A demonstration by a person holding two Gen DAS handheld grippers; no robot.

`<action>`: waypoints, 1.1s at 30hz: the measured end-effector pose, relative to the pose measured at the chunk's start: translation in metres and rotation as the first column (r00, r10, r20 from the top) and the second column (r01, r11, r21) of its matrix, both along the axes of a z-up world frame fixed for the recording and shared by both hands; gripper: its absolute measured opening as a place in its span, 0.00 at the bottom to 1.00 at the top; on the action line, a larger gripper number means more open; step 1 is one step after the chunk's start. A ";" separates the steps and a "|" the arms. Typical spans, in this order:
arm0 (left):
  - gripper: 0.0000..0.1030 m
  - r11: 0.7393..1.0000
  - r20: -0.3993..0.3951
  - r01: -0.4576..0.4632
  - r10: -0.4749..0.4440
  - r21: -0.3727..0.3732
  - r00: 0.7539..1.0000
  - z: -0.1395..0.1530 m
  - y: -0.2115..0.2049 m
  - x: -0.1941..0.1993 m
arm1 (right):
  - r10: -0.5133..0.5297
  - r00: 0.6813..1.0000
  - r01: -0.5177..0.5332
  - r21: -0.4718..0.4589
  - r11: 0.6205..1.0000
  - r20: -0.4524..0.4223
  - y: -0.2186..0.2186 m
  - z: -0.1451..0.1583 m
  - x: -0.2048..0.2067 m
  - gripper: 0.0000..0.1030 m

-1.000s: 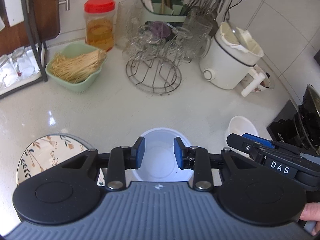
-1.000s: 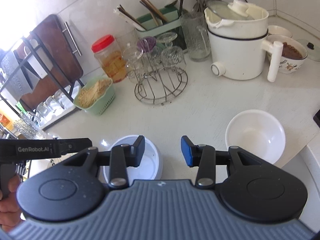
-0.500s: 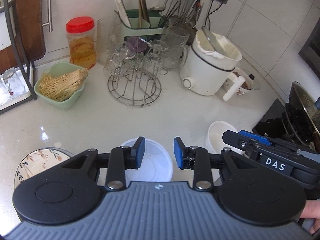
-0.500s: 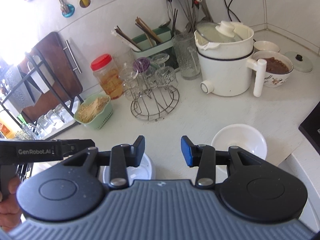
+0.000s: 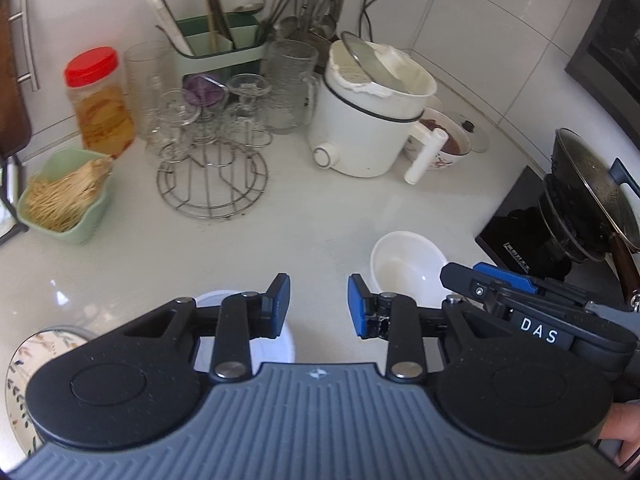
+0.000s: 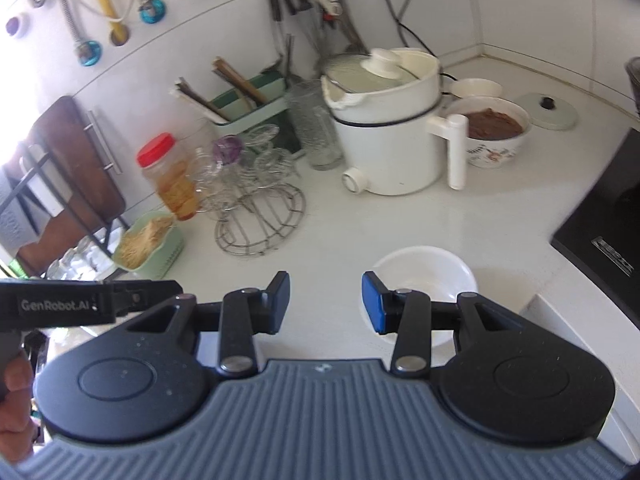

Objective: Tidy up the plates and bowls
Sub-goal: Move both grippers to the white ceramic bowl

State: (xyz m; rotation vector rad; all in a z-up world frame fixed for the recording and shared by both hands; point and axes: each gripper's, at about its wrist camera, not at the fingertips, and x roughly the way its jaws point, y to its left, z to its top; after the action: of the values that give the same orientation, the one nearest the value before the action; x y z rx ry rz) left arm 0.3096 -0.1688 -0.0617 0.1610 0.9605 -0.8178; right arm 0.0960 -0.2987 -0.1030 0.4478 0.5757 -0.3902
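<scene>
Bright daylight, blown-out glare upper left, fisheye-warped edges, slight blur.

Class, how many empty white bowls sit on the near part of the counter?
2. One white bowl sits right of centre, near the black cooktop. The other white bowl is half hidden behind the left tool. More may be hidden below.

Both grippers have drawn back, apparently upward, from the white bowl and the blurred lidded bowl.
</scene>
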 end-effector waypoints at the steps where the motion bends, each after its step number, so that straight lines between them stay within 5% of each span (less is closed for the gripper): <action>1: 0.38 1.000 -0.001 0.009 -0.009 0.001 1.000 -0.001 -0.004 0.000 | -0.014 1.000 0.014 0.003 1.000 0.000 -0.003 -0.001 -0.003 0.42; 15: 0.47 0.992 -0.016 0.121 -0.121 0.019 0.993 -0.032 -0.064 0.009 | -0.150 0.988 0.150 -0.003 0.989 -0.045 -0.041 -0.024 -0.020 0.42; 33: 0.52 0.991 -0.079 0.127 -0.123 0.052 0.989 -0.096 -0.111 0.020 | -0.159 0.980 0.160 0.003 0.987 -0.121 -0.107 -0.066 -0.004 0.41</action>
State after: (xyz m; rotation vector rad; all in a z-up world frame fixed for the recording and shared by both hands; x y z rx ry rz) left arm 0.3301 -0.2797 -0.1582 0.2425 1.0535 -0.9176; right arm 0.0915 -0.4054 -0.1693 0.4861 0.6620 -0.5706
